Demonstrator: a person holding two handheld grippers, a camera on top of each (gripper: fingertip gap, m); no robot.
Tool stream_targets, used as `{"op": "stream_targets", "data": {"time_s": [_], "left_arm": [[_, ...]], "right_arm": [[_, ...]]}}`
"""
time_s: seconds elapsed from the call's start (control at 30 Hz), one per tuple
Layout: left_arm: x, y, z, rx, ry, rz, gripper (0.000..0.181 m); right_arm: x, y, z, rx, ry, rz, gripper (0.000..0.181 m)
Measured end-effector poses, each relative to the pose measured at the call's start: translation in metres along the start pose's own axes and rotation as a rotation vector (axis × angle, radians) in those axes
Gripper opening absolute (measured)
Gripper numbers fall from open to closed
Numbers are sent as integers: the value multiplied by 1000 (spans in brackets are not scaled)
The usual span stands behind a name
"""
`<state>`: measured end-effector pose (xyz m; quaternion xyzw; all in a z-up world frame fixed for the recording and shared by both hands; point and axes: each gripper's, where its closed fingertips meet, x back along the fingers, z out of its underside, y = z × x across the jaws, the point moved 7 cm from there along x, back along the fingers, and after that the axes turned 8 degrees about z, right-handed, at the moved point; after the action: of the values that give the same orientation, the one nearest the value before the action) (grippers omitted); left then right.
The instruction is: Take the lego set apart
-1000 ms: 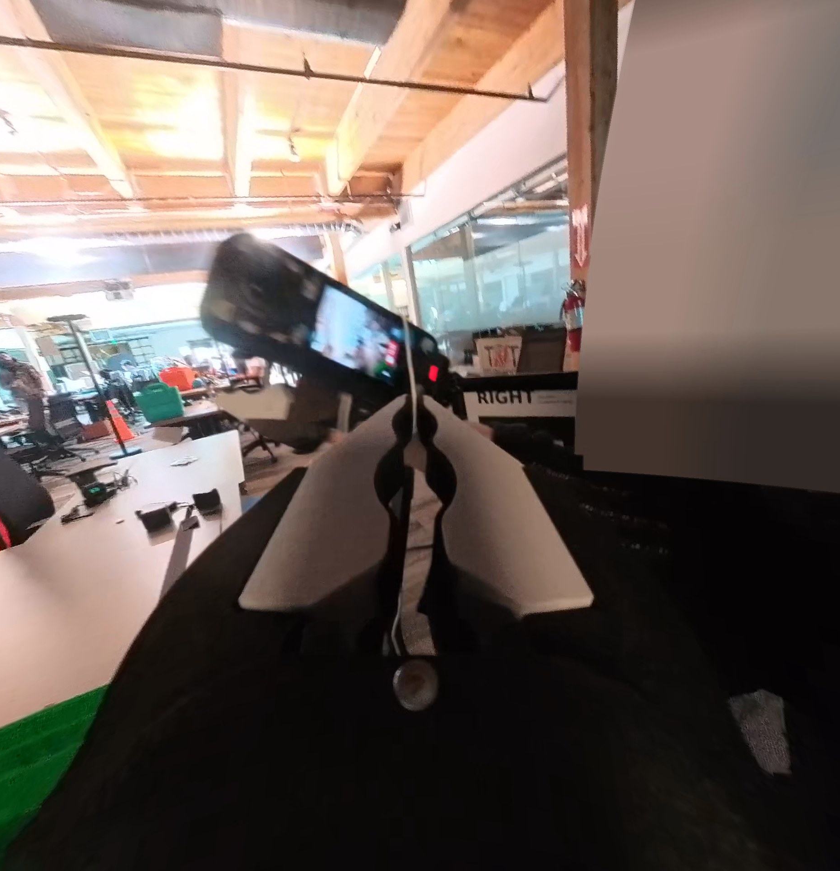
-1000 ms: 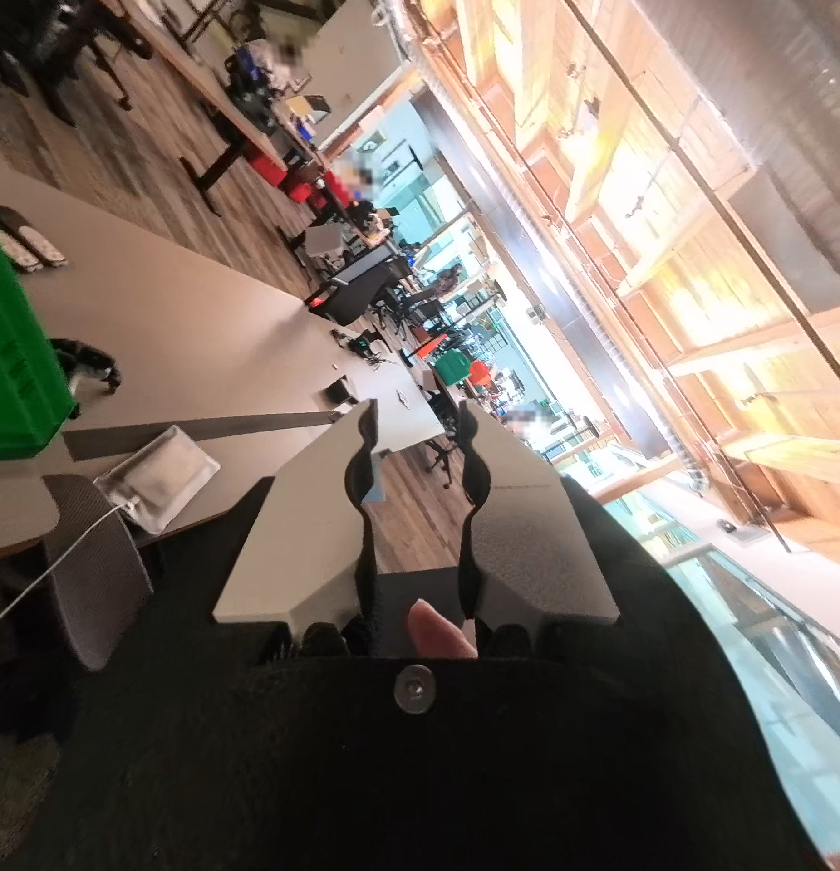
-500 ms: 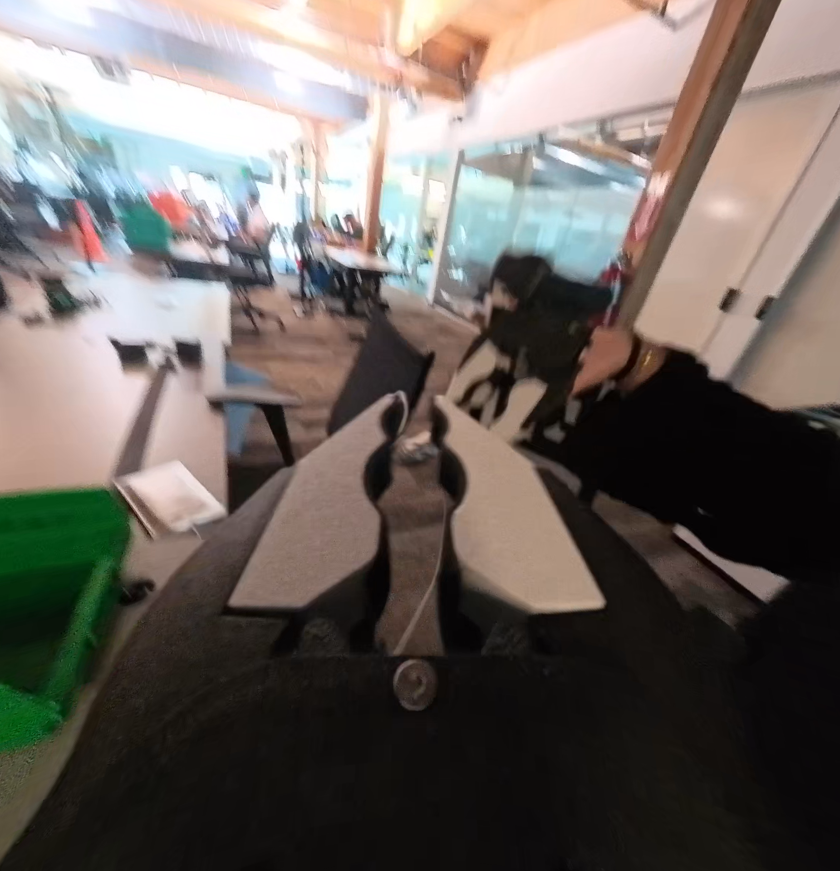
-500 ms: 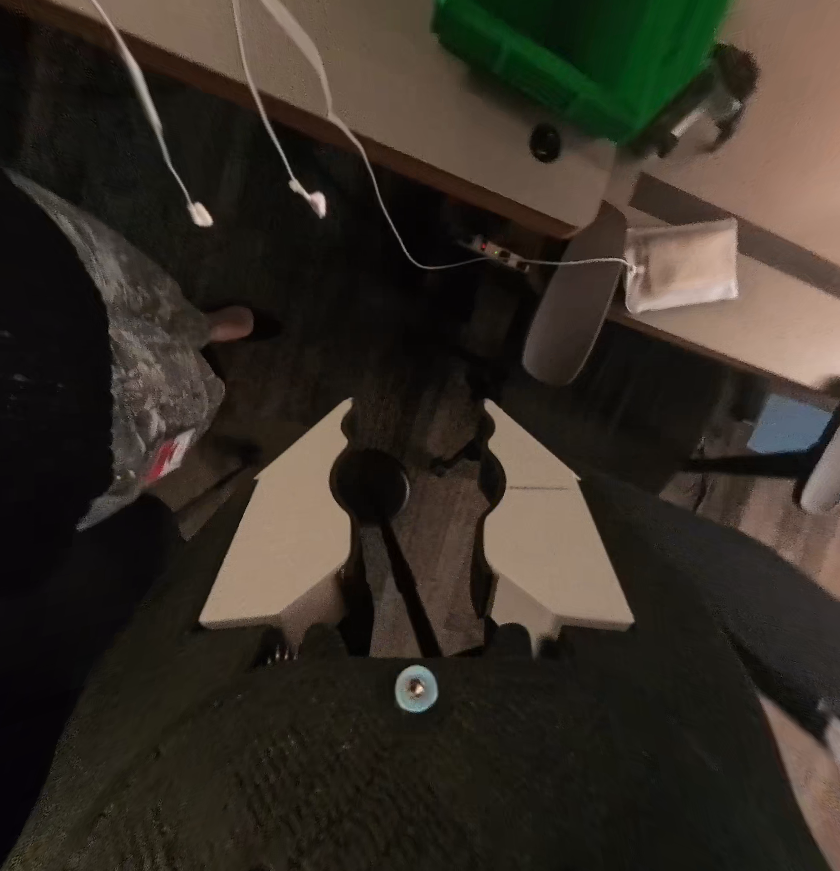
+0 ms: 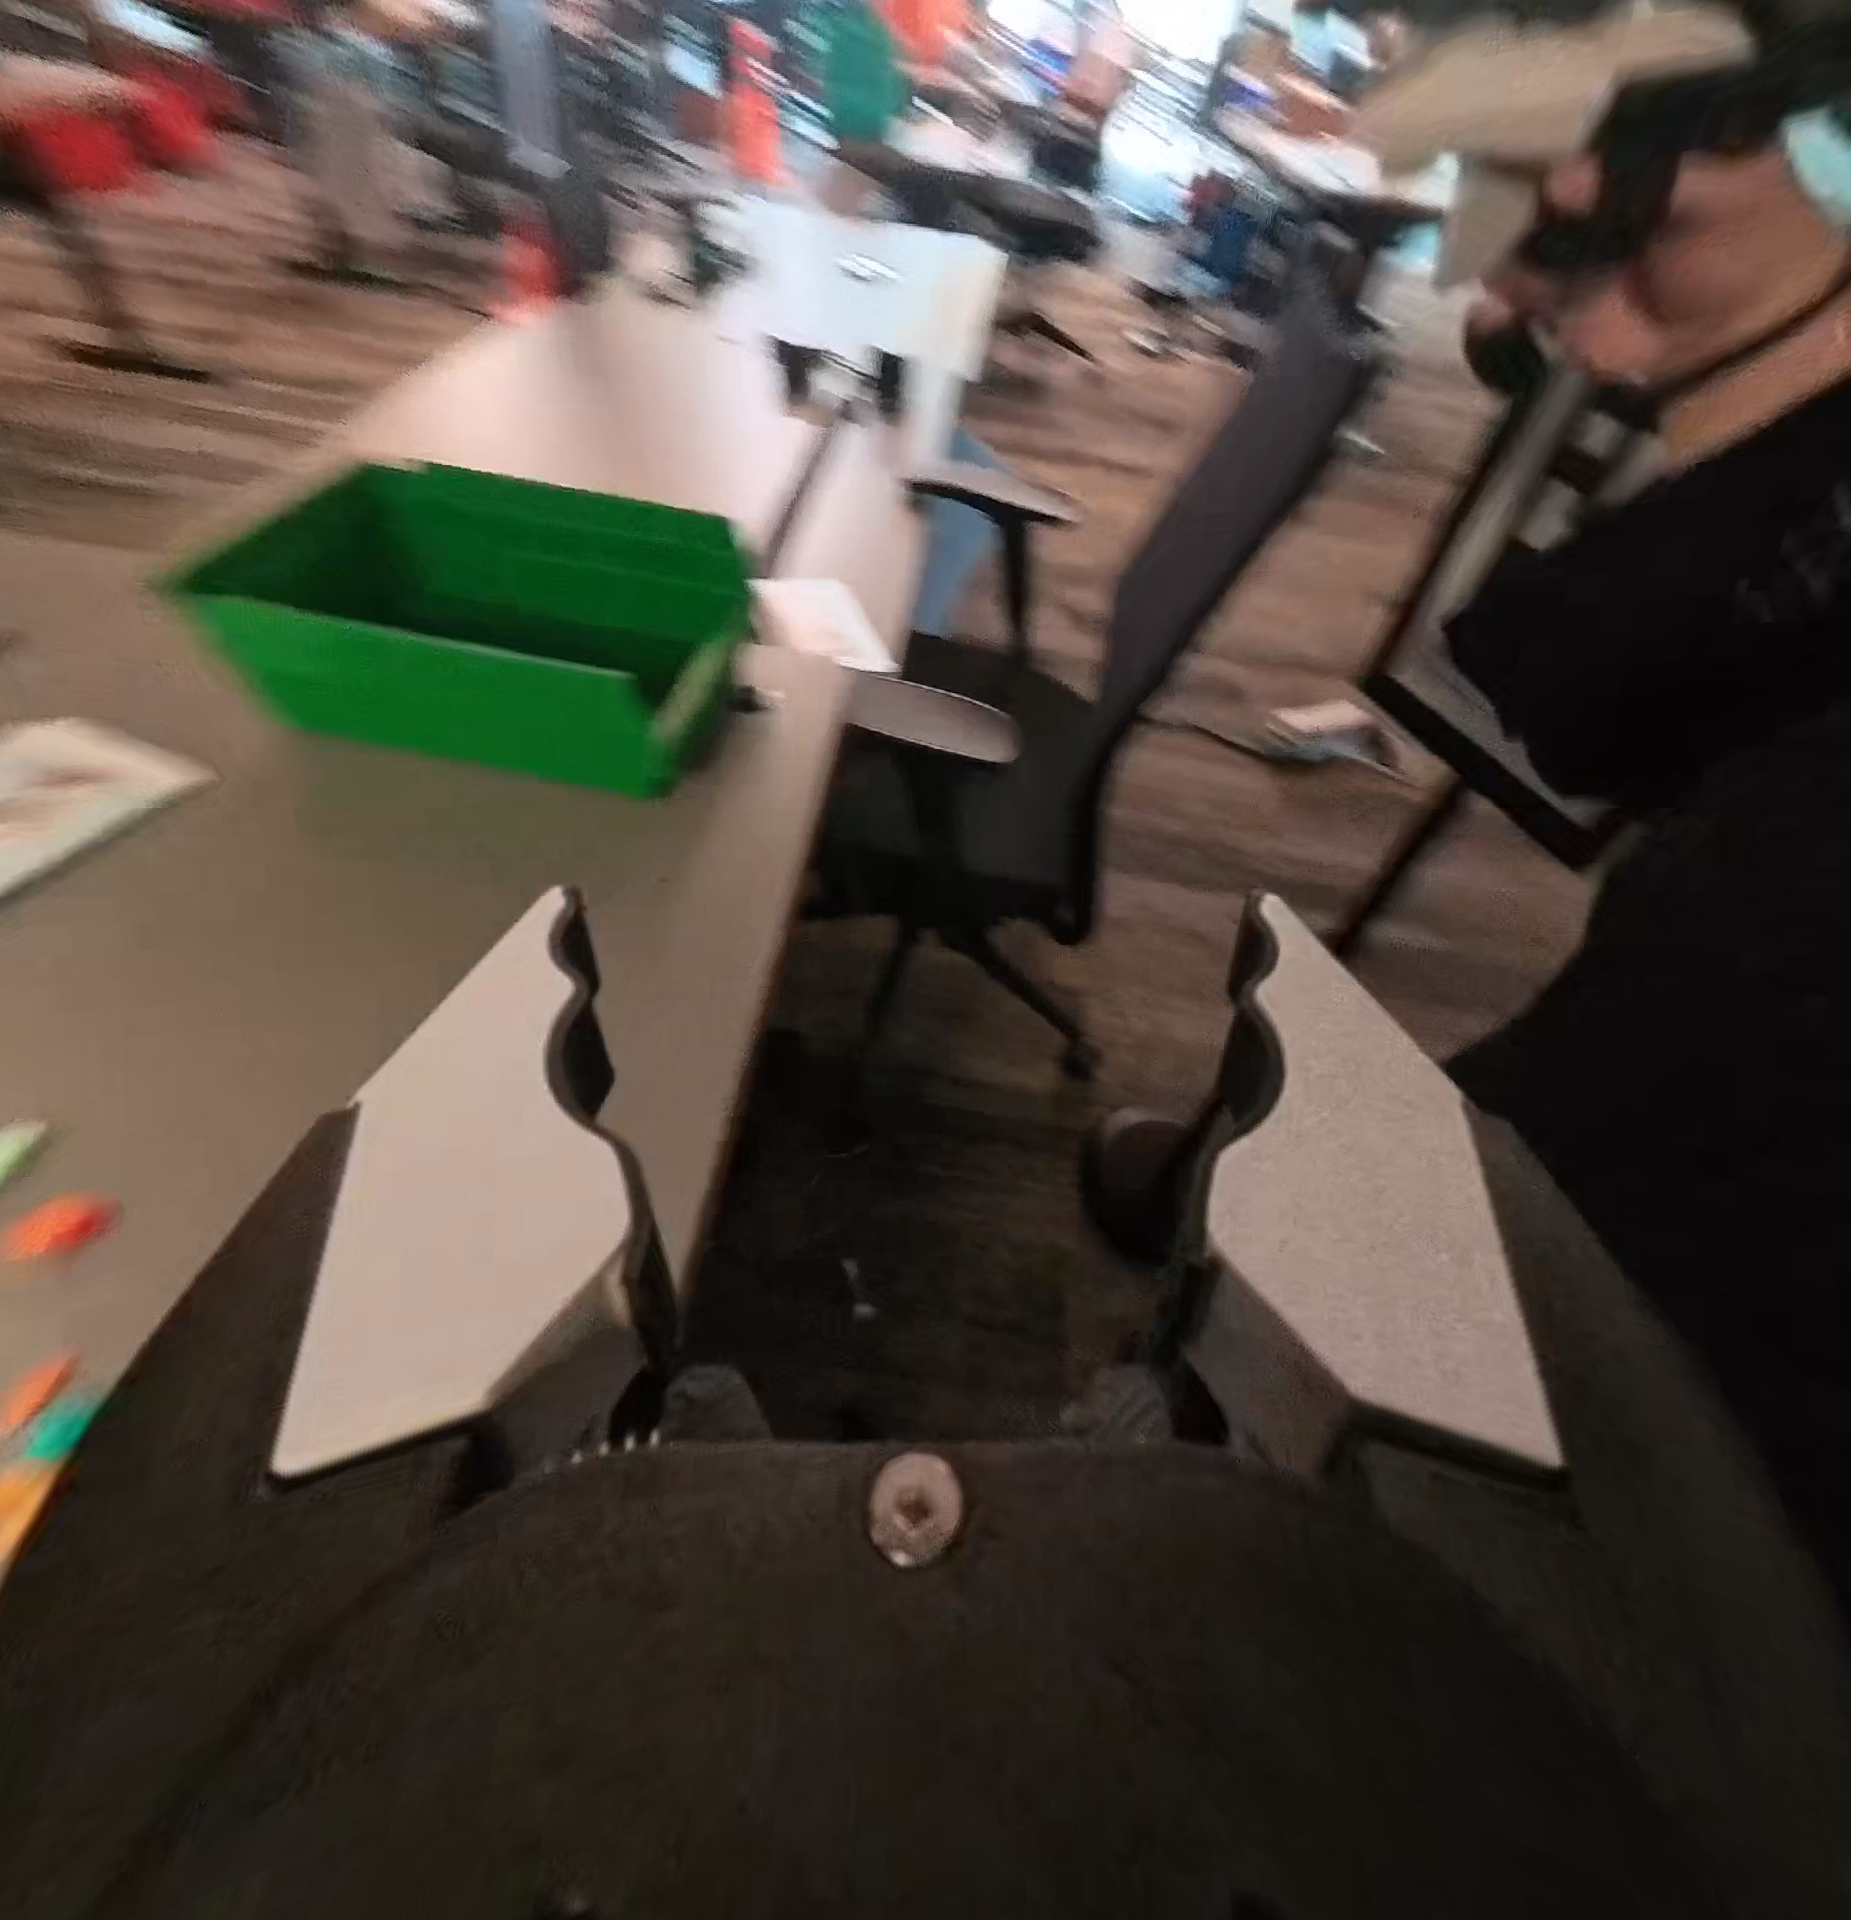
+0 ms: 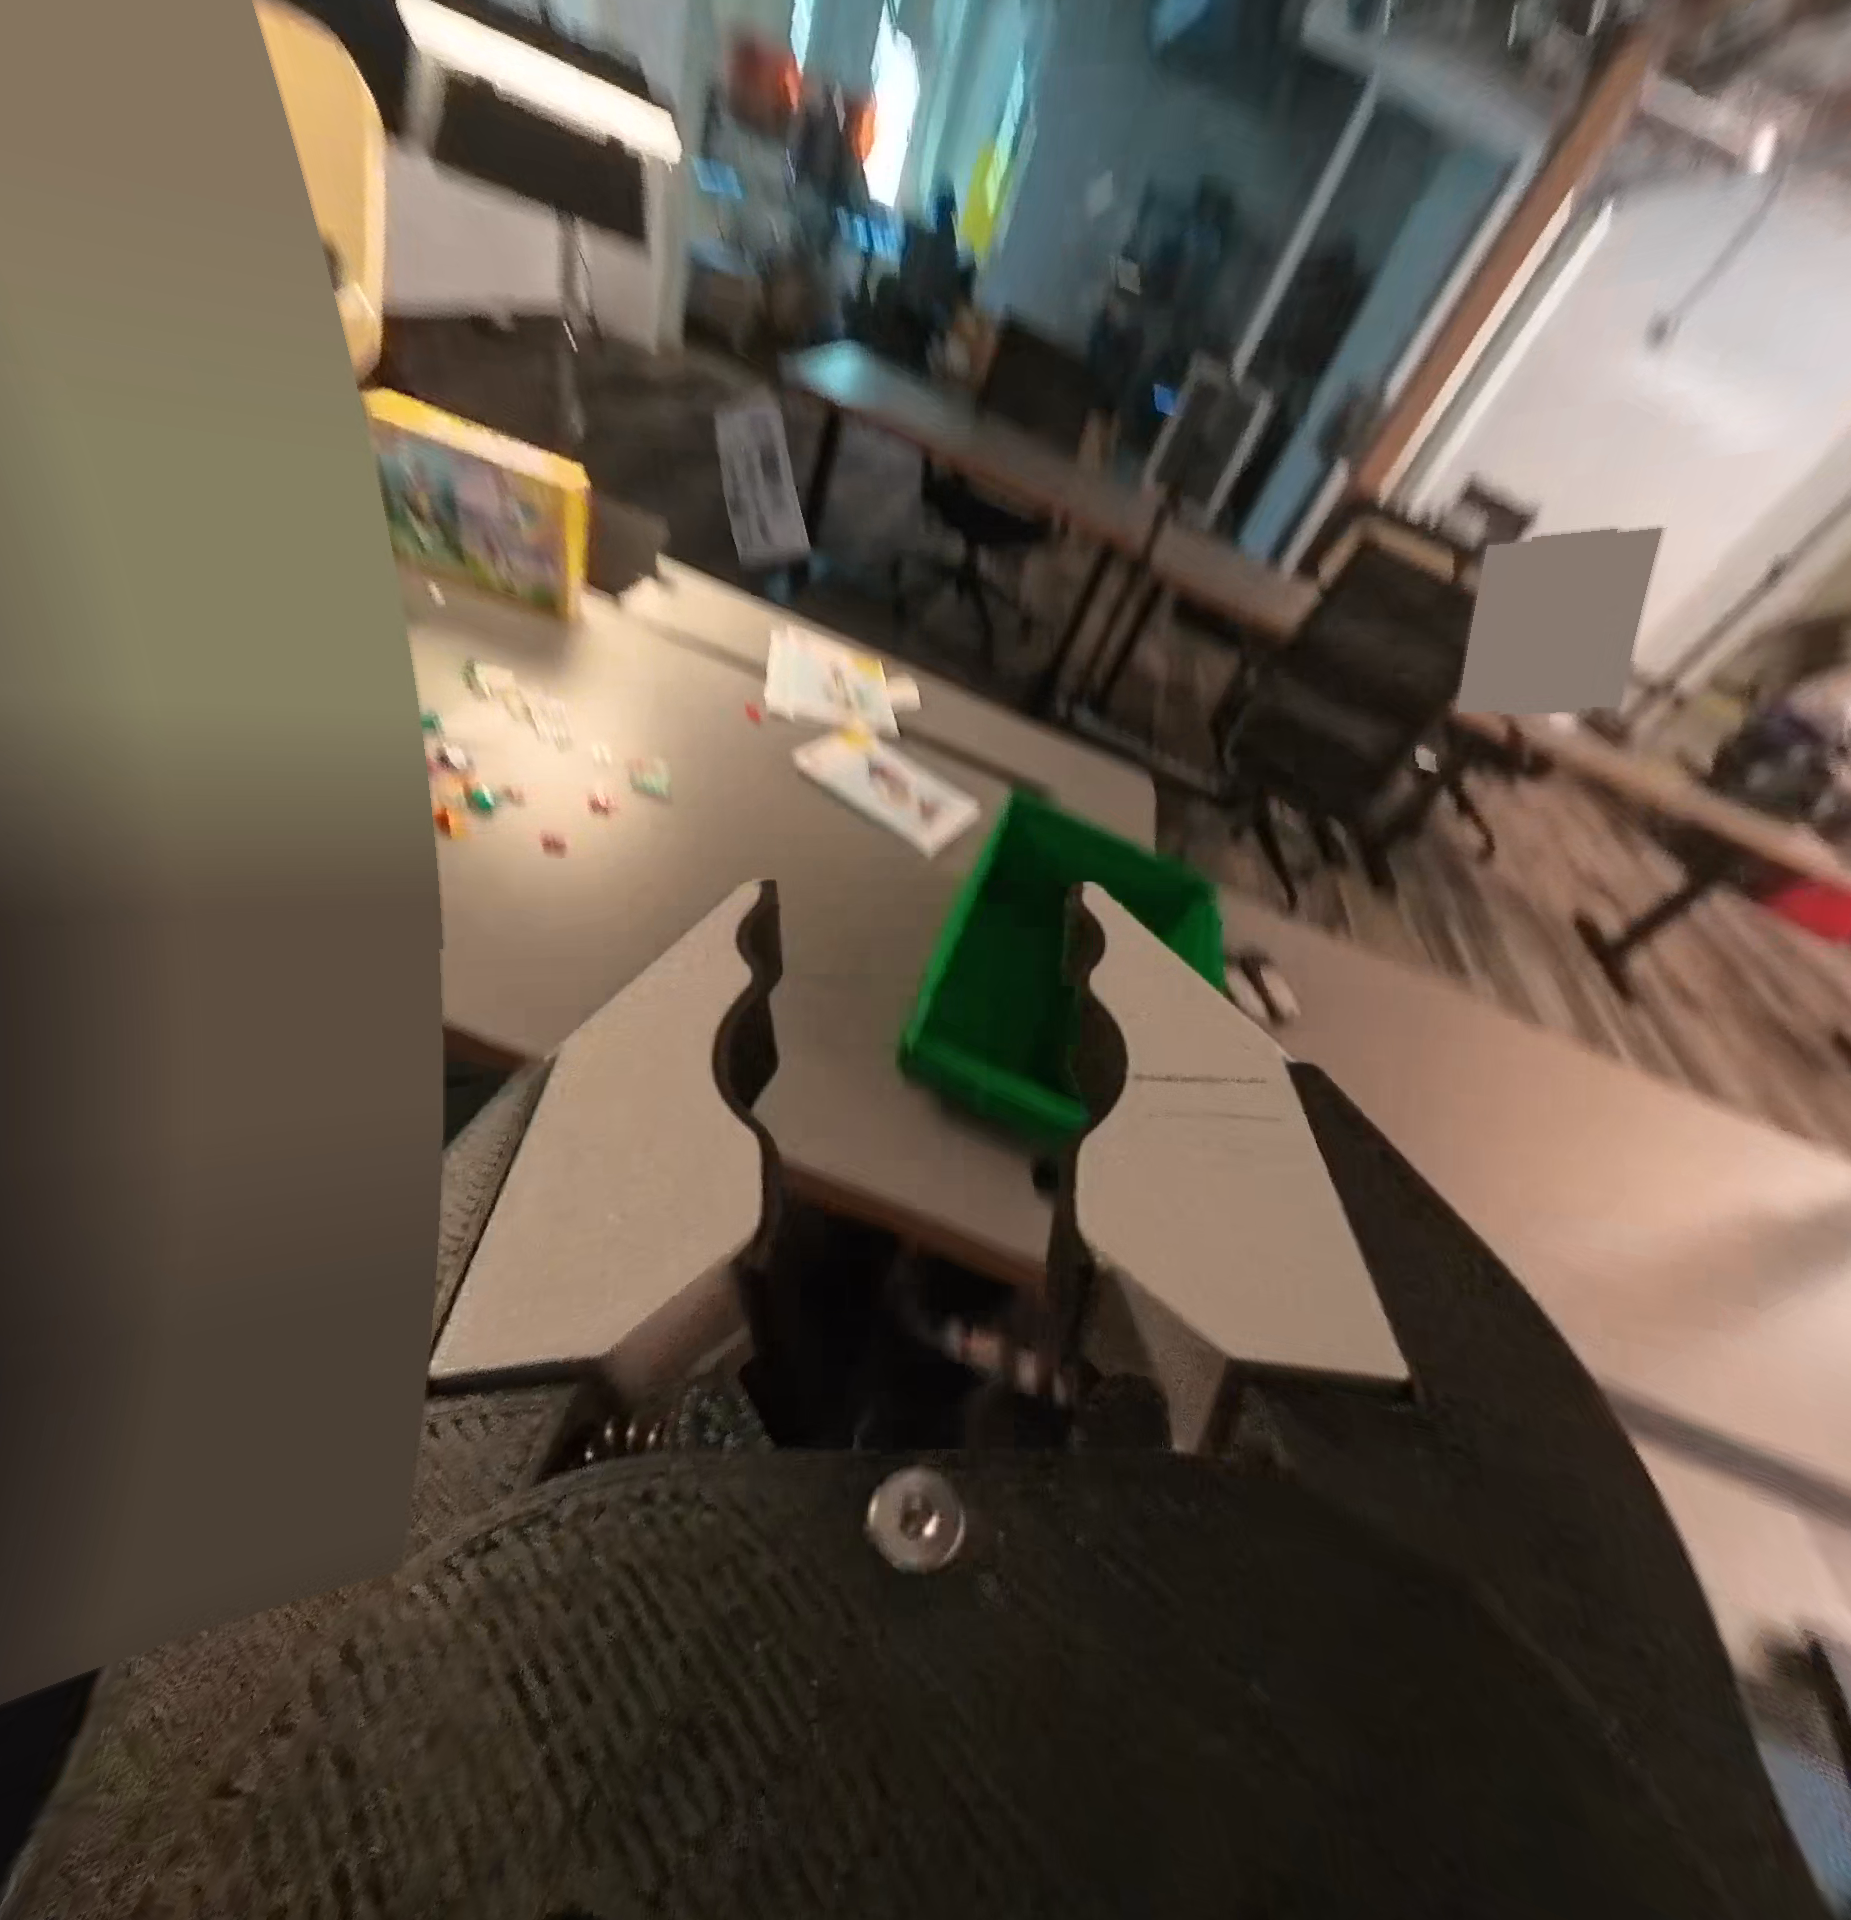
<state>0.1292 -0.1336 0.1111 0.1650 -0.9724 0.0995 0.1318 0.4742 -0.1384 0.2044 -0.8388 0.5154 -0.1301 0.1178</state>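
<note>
Left gripper (image 5: 913, 914): we find its jaws spread wide and empty, held over the table edge and the dark floor; half a second ago they were nearly pressed together and pointed across the room.

Right gripper (image 6: 921, 894): jaws parted, nothing between them, aimed over the near edge of the grey table (image 6: 692, 935). Half a second ago we saw it pointing down at the floor under the table.

Green bin (image 6: 1014, 966): open-topped, on the table near its edge, just beyond the right fingertips. In the left view the green bin (image 5: 485, 613) has come closer and fuller into sight.

Lego pieces (image 6: 547, 758): small coloured bits scattered loose on the table's far left part, well apart from both grippers; blur leaves us unsure whether any are joined.

Yellow box (image 6: 485, 520): at the table's far edge, behind the pieces.

Booklets (image 6: 879, 784): white sheets lying between the pieces and the bin.

Office chair (image 5: 1108, 675): dark, beside the table.
</note>
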Motion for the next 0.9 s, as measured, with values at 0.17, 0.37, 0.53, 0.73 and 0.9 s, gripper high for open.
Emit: {"op": "stream_targets", "data": {"time_s": [0.17,0.37,0.53,0.73,0.9], "left_arm": [[161,-33,15,30,-193,-563,122],[287,-129,72,78,-333,-1079,121],[314,-187,135,173,-355,-1299,122],[347,-219,196,296,-372,-1512,122],[439,-260,244,415,-371,-1748,120]], "right_arm": [[-79,48,-20,-83,-263,-172,53],[-167,180,-72,-179,-394,-615,53],[-203,340,-108,-139,-394,-1031,53],[-200,553,-154,-87,-411,-1475,54],[-184,715,-201,-30,-439,-1645,53]]}}
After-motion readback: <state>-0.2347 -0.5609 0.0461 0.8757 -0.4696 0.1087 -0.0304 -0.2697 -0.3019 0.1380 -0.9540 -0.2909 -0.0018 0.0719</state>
